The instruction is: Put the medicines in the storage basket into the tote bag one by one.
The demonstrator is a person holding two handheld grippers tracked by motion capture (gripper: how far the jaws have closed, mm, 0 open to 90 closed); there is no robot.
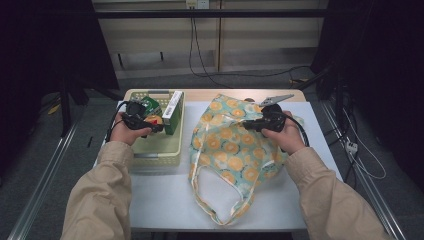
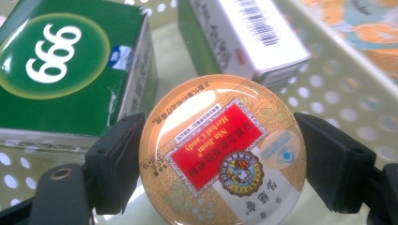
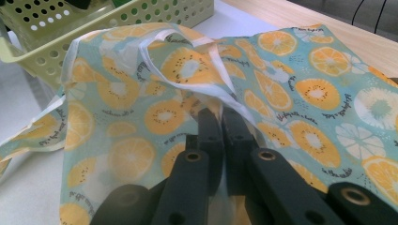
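Observation:
A round gold candy tin (image 2: 220, 154) with a red label sits between the jaws of my left gripper (image 2: 219, 136), and both pads press on its rim. In the high view that left gripper (image 1: 149, 125) holds the tin (image 1: 153, 119) above the yellow-green basket (image 1: 155, 150). My right gripper (image 3: 221, 117) is shut on a fold of the orange-slice print cloth bag (image 3: 291, 93), near its white-edged opening. From above, the right gripper (image 1: 249, 125) lifts the upper part of the bag (image 1: 235, 150), whose handles trail toward the table's front.
Inside the basket lie a green box marked 999 (image 2: 61, 61) and a white and green box with a barcode (image 2: 248, 33). The perforated basket wall (image 3: 117, 18) stands just left of the bag. A white table (image 1: 165, 195) carries everything.

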